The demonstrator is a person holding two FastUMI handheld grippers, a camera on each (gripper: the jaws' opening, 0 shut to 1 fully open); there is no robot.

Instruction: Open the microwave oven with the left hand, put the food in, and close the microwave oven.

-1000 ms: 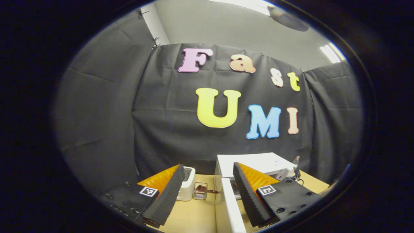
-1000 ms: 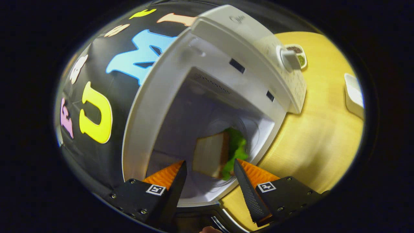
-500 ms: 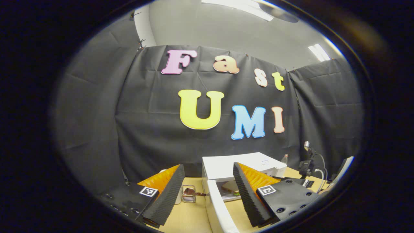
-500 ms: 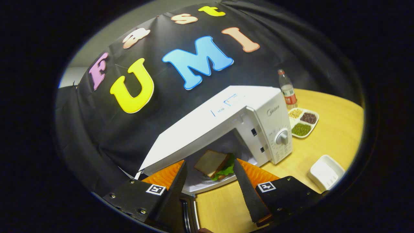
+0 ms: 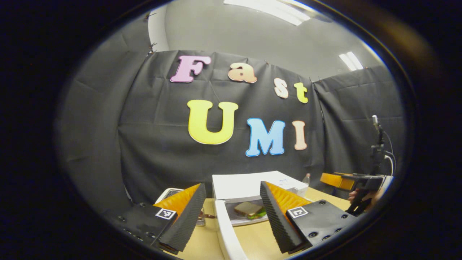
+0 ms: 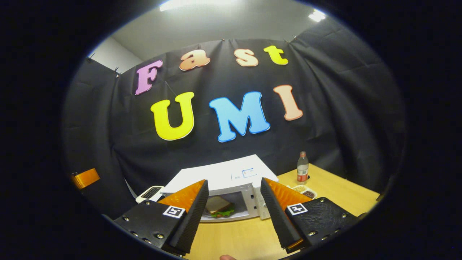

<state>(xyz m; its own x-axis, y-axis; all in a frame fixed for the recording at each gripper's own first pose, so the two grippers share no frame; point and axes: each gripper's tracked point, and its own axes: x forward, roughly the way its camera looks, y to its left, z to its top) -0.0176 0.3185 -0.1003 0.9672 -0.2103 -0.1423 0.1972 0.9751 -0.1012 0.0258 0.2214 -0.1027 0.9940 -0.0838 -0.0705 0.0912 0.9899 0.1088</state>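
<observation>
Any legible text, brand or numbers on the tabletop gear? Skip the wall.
None can be read.
White microwave oven, small sticker on its top: print too small to read.
Clear plastic bottle, its label: blurred.
Left gripper and right gripper, square black-and-white markers at the base of the fingers: patterns only, no words or numbers.
</observation>
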